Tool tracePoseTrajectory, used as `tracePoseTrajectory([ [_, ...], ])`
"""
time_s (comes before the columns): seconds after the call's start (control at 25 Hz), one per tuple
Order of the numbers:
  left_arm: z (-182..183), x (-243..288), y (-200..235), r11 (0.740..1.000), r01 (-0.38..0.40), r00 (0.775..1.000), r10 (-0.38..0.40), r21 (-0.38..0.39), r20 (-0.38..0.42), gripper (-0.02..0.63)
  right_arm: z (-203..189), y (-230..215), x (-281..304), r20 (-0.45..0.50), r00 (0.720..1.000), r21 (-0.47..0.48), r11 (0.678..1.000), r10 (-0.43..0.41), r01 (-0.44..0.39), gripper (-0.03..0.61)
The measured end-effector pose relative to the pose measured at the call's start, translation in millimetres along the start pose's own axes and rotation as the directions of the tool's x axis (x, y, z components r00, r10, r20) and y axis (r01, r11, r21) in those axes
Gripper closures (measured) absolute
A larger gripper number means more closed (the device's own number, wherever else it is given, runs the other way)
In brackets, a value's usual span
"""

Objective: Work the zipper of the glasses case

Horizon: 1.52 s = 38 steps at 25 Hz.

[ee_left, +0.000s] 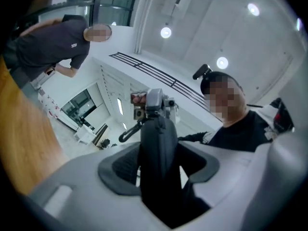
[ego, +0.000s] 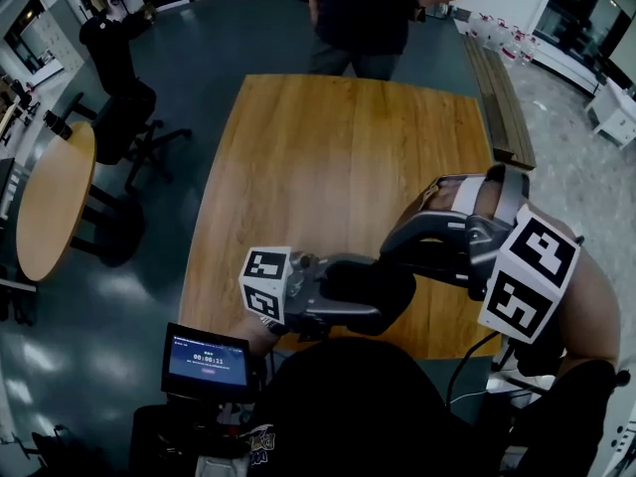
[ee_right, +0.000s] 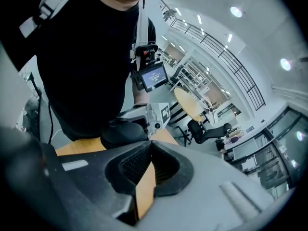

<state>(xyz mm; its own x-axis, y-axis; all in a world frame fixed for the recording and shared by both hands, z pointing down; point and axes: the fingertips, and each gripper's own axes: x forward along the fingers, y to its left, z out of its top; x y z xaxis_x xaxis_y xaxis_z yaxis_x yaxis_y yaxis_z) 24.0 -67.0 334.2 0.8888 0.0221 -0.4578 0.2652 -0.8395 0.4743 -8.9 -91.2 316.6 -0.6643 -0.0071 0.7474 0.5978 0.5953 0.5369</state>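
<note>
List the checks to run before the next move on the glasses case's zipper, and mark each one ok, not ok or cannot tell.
1. Is the glasses case seated in the left gripper? Ok: it stands between the pads.
2. Is the right gripper shut? Ok: its tips meet at the end of the case.
3. Is the zipper pull pinched in the right gripper? Cannot tell: no pull shows at the tips.
4. How far along the case does the zipper stand? Cannot tell.
5. Is the standing person apart from both grippers? Ok: they are beyond the far edge of the table.
</note>
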Motion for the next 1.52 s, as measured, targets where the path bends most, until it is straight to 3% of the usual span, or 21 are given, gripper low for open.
tracePoseTrajectory([
  [0.12,-11,10,-6,0.999,-0.02,0.999,0.022,0.047,-0.043,0.37,0,1,16,-0.008,1.0,-0.007,1.0,0.02,-0.02,0.575],
  [0.2,-9,17,-16,0.998,0.008,0.999,-0.006,0.059,-0.034,0.373,4,2,24,0.001,0.999,-0.015,0.999,0.032,-0.032,0.576],
  [0.28,-2,18,-23,0.998,0.039,0.999,-0.039,0.045,-0.009,0.374,7,-13,16,0.042,0.998,-0.002,0.999,-0.037,0.037,0.575],
  [0.36,1,12,-22,0.998,0.051,0.999,-0.051,0.023,-0.011,0.374,8,-28,-7,0.128,0.988,0.099,0.992,-0.09,0.078,0.574],
  [0.44,3,1,-14,0.999,0.04,0.997,-0.04,0.01,-0.067,0.374,2,-25,-30,0.209,0.978,0.236,0.971,-0.014,-0.037,0.571],
  [0.48,5,-6,-9,0.999,0.031,0.993,-0.03,0.009,-0.118,0.373,0,-20,-38,0.25,0.968,0.304,0.946,0.036,-0.114,0.555],
  [0.56,7,-16,-3,1.0,0.023,0.968,-0.018,0.017,-0.25,0.373,1,-13,-44,0.316,0.946,0.406,0.889,0.078,-0.21,0.476],
  [0.72,3,-19,-9,0.997,0.075,0.869,-0.06,0.012,-0.491,0.372,8,3,-28,0.316,0.935,0.355,0.894,0.161,-0.274,0.475],
  [0.92,-21,-12,-34,0.981,0.177,0.752,-0.186,-0.079,-0.633,0.372,27,21,-10,0.399,0.851,0.299,0.829,0.341,-0.472,0.459],
  [1.08,-32,-7,-50,0.961,0.242,0.699,-0.27,-0.137,-0.662,0.372,42,34,-11,0.529,0.72,0.286,0.703,0.45,-0.651,0.439],
  [1.24,-44,-2,-58,0.948,0.264,0.65,-0.31,-0.176,-0.694,0.373,52,50,-14,0.615,0.605,0.262,0.592,0.506,-0.762,0.434],
  [1.36,-49,-4,-59,0.942,0.264,0.632,-0.332,-0.208,-0.7,0.373,53,61,-13,0.629,0.539,0.236,0.523,0.56,-0.819,0.49],
  [1.44,-51,-6,-58,0.94,0.255,0.633,-0.34,-0.226,-0.696,0.373,53,64,-12,0.624,0.53,0.221,0.521,0.574,-0.824,0.547],
  [1.52,-50,-9,-57,0.94,0.247,0.645,-0.341,-0.236,-0.684,0.373,53,63,-11,0.614,0.546,0.216,0.544,0.57,-0.811,0.571],
])
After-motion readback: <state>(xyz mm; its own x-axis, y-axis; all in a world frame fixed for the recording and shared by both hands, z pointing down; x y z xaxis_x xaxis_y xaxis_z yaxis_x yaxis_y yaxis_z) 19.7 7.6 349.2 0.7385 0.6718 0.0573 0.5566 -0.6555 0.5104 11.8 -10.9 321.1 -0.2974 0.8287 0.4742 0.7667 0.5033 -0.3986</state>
